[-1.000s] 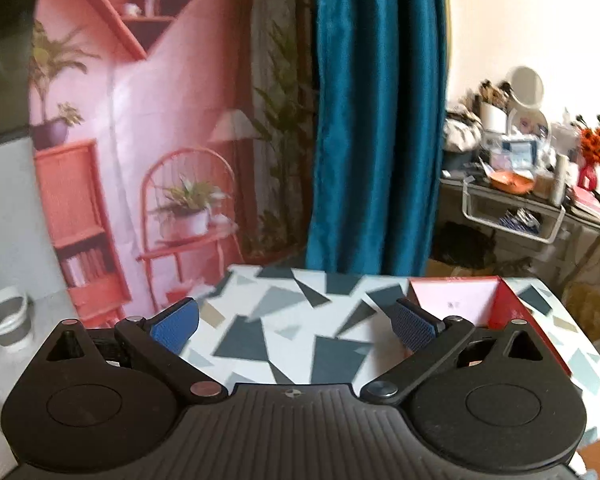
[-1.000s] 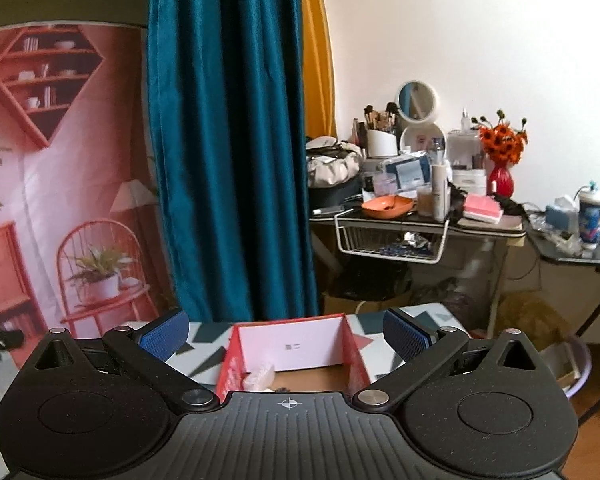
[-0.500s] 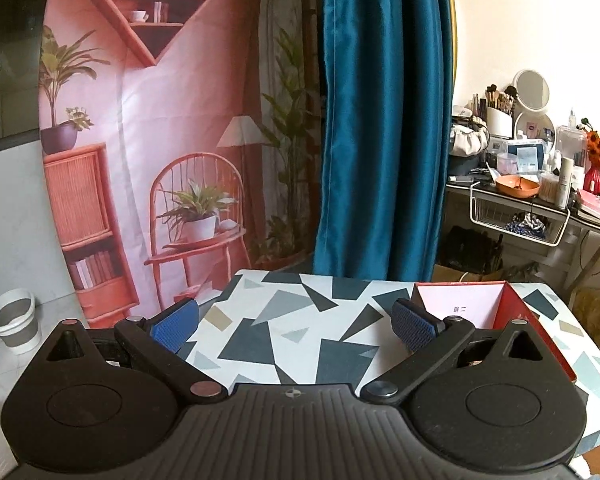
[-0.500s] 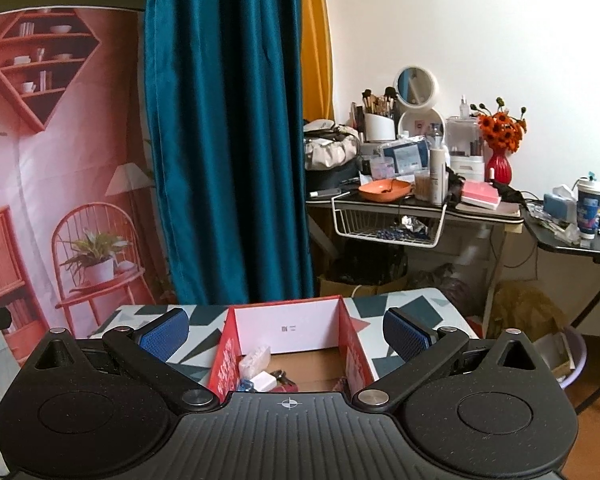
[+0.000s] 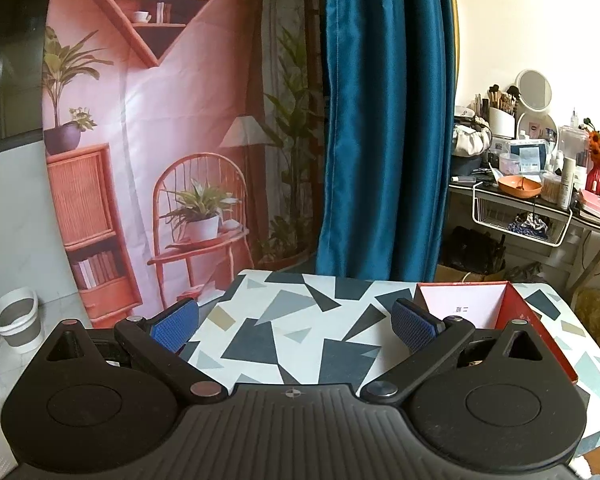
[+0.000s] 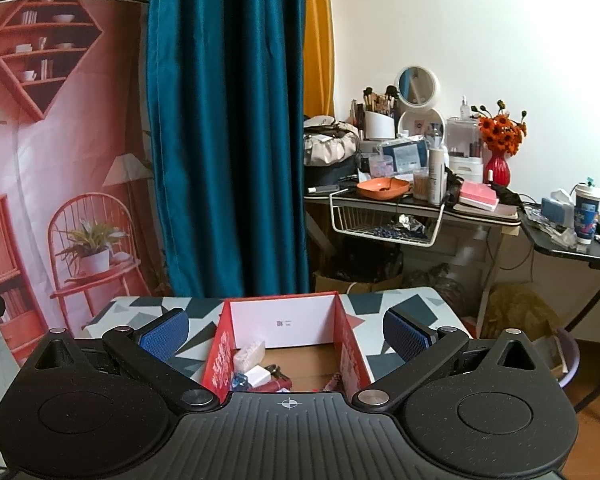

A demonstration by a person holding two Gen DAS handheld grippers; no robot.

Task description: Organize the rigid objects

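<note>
A red open box (image 6: 350,344) with a white inner wall stands on the patterned table (image 6: 404,308). Several small objects (image 6: 256,372) lie in its near left part. My right gripper (image 6: 286,334) is open and empty, held above the box's near side. In the left wrist view the same box (image 5: 516,320) is at the right, partly hidden behind the right finger. My left gripper (image 5: 294,326) is open and empty above the bare tabletop (image 5: 284,320), left of the box.
A teal curtain (image 6: 228,128) and a pink printed backdrop (image 5: 160,140) hang behind the table. A cluttered dressing table (image 6: 412,196) with a wire basket stands at the right. A white bucket (image 5: 16,320) sits on the floor at the left.
Both views have tilted down a little and more of the table and the box's inside shows. Both grippers stay open.
</note>
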